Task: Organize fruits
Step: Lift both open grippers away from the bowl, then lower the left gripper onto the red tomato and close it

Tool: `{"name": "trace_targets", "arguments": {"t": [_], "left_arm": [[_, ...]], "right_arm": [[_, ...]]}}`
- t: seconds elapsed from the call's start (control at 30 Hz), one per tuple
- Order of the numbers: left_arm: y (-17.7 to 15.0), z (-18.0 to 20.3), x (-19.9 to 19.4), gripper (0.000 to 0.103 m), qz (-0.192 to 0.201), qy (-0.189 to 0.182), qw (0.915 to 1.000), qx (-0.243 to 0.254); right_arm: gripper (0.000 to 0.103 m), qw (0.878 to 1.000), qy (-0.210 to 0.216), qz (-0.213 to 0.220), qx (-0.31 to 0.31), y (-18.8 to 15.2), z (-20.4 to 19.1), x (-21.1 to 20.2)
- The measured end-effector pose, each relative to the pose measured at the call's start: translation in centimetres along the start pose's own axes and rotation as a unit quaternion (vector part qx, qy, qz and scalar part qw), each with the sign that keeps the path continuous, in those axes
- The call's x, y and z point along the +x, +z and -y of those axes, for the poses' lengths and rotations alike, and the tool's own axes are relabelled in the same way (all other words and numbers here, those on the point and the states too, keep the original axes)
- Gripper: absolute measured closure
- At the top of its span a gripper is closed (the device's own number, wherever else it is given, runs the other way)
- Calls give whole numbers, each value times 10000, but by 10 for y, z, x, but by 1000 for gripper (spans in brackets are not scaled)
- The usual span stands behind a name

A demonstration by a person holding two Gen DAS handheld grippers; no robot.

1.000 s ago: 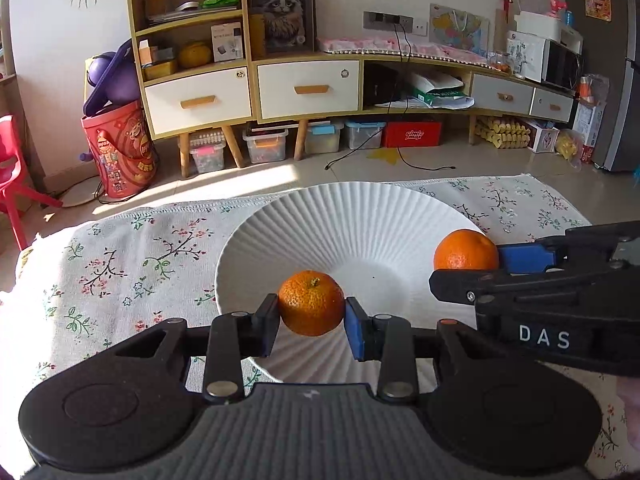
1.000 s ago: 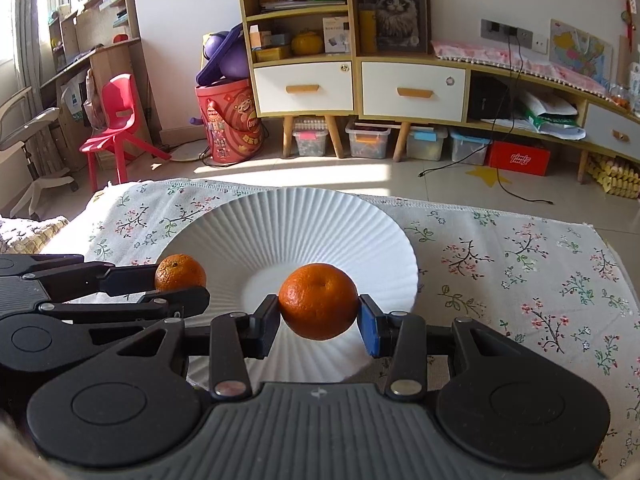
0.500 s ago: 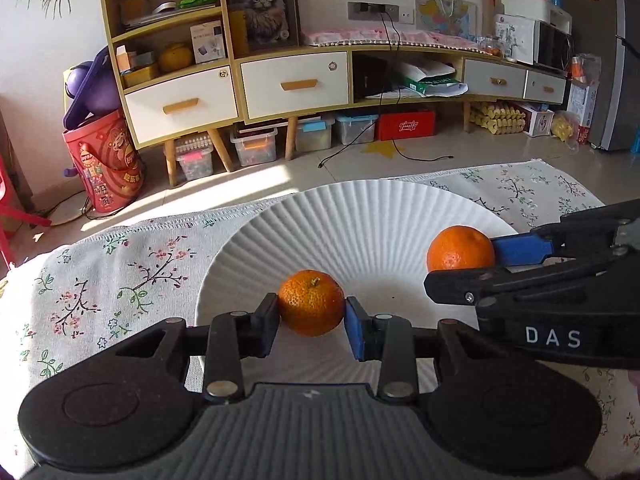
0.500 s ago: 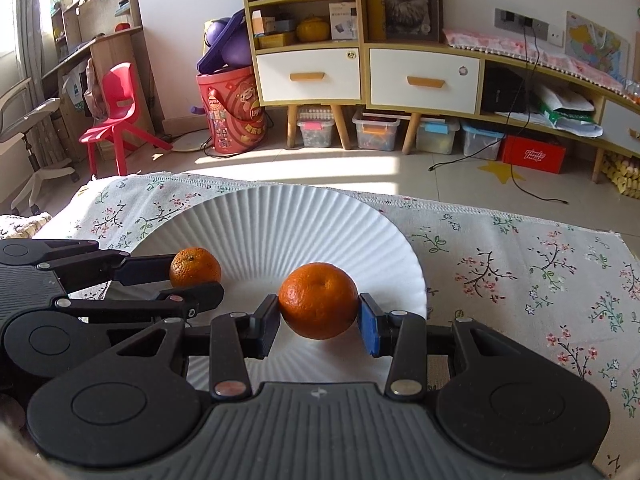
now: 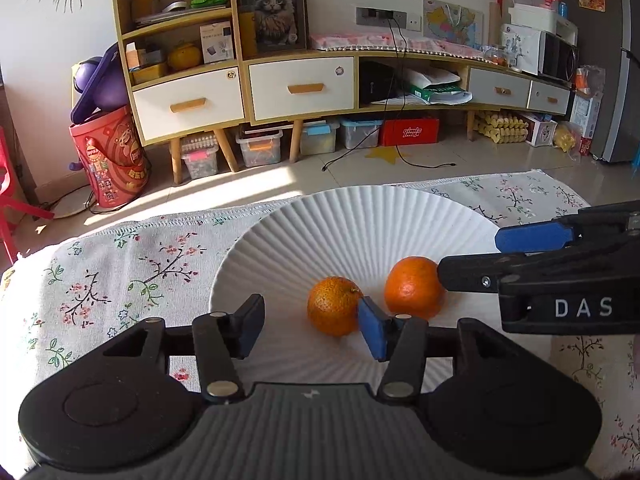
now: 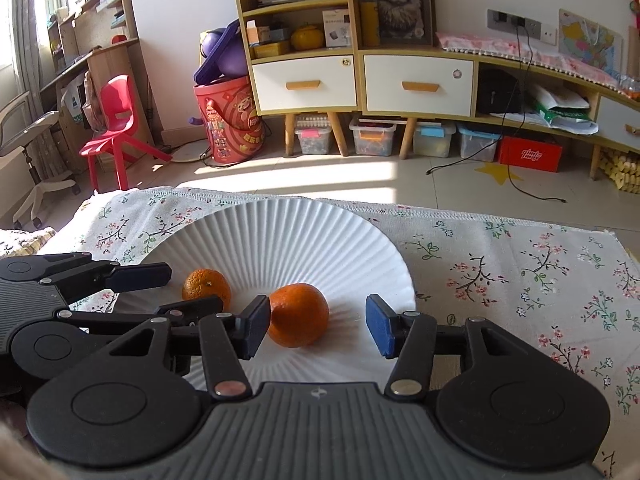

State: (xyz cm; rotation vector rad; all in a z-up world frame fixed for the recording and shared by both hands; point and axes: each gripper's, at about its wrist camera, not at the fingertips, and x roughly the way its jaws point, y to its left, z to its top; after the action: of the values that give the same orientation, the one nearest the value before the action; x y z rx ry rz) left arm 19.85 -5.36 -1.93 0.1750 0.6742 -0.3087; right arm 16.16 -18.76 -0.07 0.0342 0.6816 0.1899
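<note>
Item: two oranges on the white ribbed plate (image 5: 360, 216), which sits on a floral tablecloth (image 5: 120, 272).

Smaller, rough-skinned orange (image 5: 334, 306): we find it resting on the plate between the fingers of the left gripper (image 5: 312, 326), lying hard against the blue-padded right finger, with a clear gap to the other. The jaws have just been opening; nothing is clamped.

Larger, smooth orange (image 6: 298, 314): it rests on the plate inside the right gripper (image 6: 316, 326), close against the left finger and well clear of the blue one. These jaws too have just been opening, and we read the fruit as released.

Relation: the fruits sit side by side, near but apart, each directly ahead of its own gripper; both are round, so no long axis matters.

Pose: both grippers tilt downward over the plate's near edge, side by side. We judge the coming move to be a straight withdrawal backward, keeping each near finger from nudging its fruit.
</note>
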Motion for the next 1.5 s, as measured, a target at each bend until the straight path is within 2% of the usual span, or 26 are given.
{"name": "trace_targets", "arguments": {"t": [0.27, 0.57, 1.03, 1.33, 1.5], "left_arm": [[-3, -2, -30, 46, 42, 34, 10000, -68], [-14, -5, -62, 34, 38, 124, 9999, -112], [-44, -9, -97, 21, -71, 208, 9995, -227], [-66, -12, -108, 11, -180, 256, 9988, -367], [-80, -15, -112, 11, -246, 293, 9985, -395]], "right_arm": [[38, 9999, -129, 84, -22, 1, -5, -22], [30, 9996, -203, 184, -15, -5, -7, -49], [18, 9997, -214, 120, -40, -28, -19, -71], [7, 9995, -293, 70, -30, -46, -24, -78], [2, 9994, -340, 53, -18, -60, -27, -79]]}}
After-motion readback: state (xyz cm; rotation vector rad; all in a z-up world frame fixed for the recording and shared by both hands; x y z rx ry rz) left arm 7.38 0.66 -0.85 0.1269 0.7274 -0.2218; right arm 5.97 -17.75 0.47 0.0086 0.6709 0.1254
